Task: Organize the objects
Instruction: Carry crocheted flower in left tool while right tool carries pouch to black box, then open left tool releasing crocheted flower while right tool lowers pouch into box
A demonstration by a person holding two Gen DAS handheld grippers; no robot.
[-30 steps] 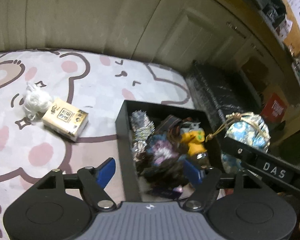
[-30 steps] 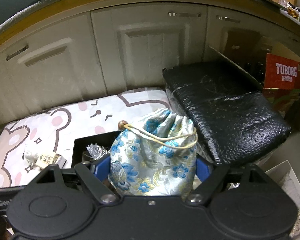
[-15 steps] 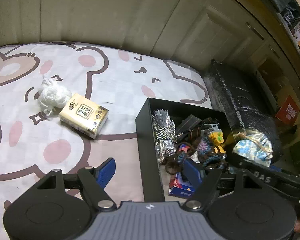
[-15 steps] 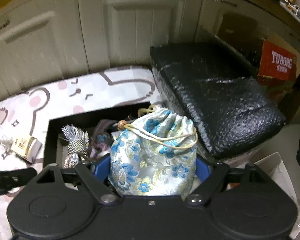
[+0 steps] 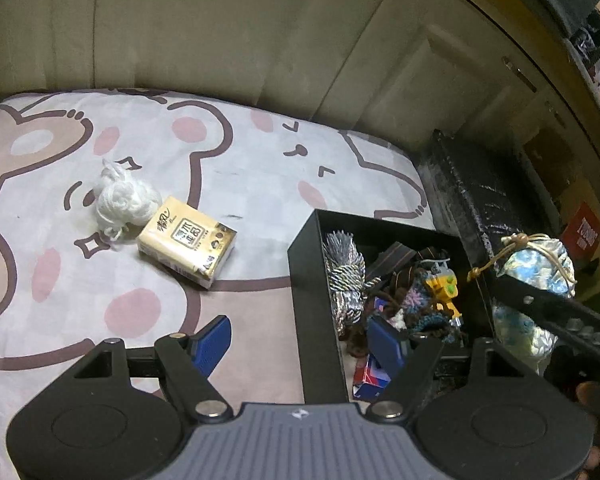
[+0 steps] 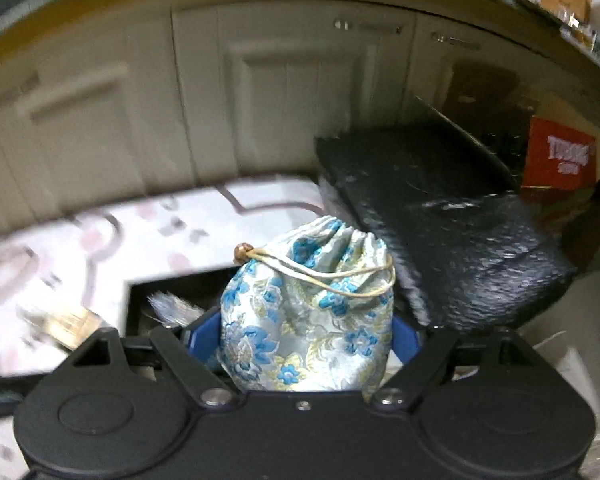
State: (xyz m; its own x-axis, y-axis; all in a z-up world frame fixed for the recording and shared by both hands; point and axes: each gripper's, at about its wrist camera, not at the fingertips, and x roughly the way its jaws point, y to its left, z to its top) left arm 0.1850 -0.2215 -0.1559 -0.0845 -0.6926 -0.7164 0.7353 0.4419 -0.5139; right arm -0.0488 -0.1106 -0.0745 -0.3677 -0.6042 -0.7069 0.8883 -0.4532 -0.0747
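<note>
Pouch (image 6: 308, 312): brocade drawstring, clamped between right tongs (image 6: 300, 336) beside the box (image 5: 312, 280), apparently off its rim though blur obscures this; left tongs (image 5: 300, 340) wide, empty; risk: soft cloth slipping free short of the box.

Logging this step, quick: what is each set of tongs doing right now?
Left tongs: open, holding nothing, straddling the black box wall.
Right tongs: closed on the blue floral drawstring pouch.
</note>
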